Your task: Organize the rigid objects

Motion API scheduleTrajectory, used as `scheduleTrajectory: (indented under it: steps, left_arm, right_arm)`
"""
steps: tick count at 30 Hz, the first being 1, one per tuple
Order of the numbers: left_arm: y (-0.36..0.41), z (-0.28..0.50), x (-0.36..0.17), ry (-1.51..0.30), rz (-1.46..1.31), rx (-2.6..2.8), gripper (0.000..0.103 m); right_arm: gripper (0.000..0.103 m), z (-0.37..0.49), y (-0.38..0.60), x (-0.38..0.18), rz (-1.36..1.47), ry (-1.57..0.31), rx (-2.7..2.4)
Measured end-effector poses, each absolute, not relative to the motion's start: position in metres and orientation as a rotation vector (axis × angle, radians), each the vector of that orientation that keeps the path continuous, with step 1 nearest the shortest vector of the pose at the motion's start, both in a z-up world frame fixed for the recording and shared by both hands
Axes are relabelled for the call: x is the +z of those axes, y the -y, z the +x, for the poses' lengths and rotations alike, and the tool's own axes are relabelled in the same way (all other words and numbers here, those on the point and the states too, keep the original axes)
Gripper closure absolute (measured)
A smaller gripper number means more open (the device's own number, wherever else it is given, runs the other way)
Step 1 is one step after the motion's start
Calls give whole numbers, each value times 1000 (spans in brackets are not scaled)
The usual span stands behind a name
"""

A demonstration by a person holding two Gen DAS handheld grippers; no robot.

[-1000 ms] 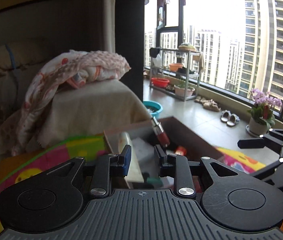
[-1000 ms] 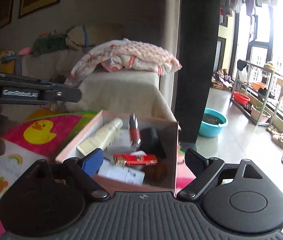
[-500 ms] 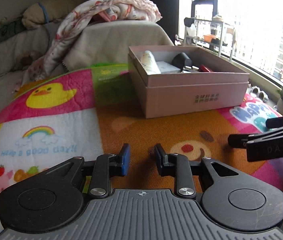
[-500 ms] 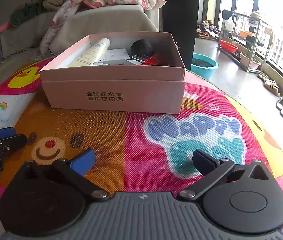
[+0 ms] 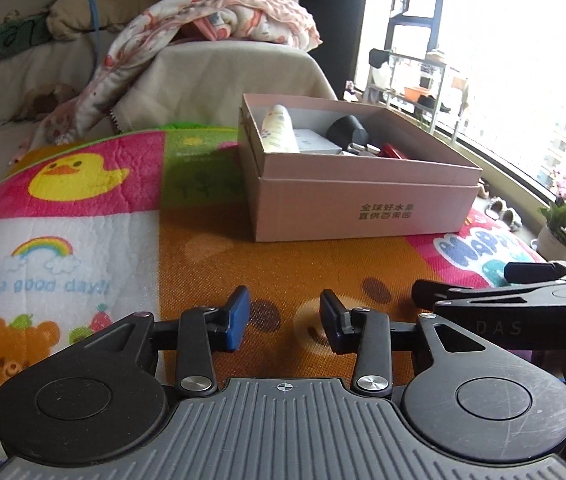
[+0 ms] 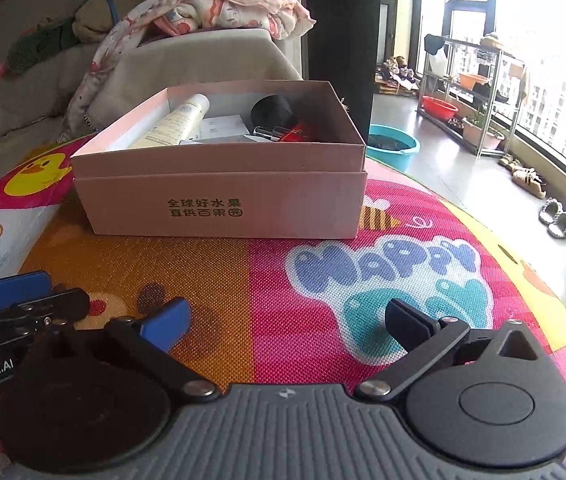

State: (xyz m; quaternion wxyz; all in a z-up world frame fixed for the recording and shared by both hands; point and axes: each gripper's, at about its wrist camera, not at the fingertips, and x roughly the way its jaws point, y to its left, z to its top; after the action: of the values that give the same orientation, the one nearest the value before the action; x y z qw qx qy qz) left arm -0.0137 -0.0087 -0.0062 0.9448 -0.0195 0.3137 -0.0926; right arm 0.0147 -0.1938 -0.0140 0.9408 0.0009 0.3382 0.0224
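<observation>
box: pink cardboard box (image 6: 219,200) sitting on the colourful play mat (image 6: 323,280), lid off, dark printed characters on the side facing the cameras
inside the box: a cream tube (image 6: 179,124) along the left wall, a black round thing (image 6: 273,110) toward the back, something red (image 6: 303,132) on the right, plus a white carton (image 5: 315,142) in the middle. Can't make out much more
left tool: left tool (image 5: 285,322) is low over the orange patch of the mat, jaws partway apart and opening, nothing between them
right tool: right tool (image 6: 287,322) has its jaws spread really wide, only mat showing in the gap
box vs tools: box is ahead of both, well apart, not touching either. From the left tool it's up and to the right; from the right tool it's ahead and slightly left
tools vs each other: side by side, close
behind: sofa (image 6: 203,60) with a pink blanket (image 6: 227,8) piled on top
</observation>
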Motion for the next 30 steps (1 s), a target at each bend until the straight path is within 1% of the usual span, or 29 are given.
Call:
scheduleTrajectory:
  steps: [8,30]
  left_arm:
    - [19,-13,-6,-639,25,-160,61]
    - [21,-12,-7,-637,18,-144,59]
  right_arm:
    - [0,14,196,-14,5,-685,46]
    - [0,13,195,-14,8,-686,47]
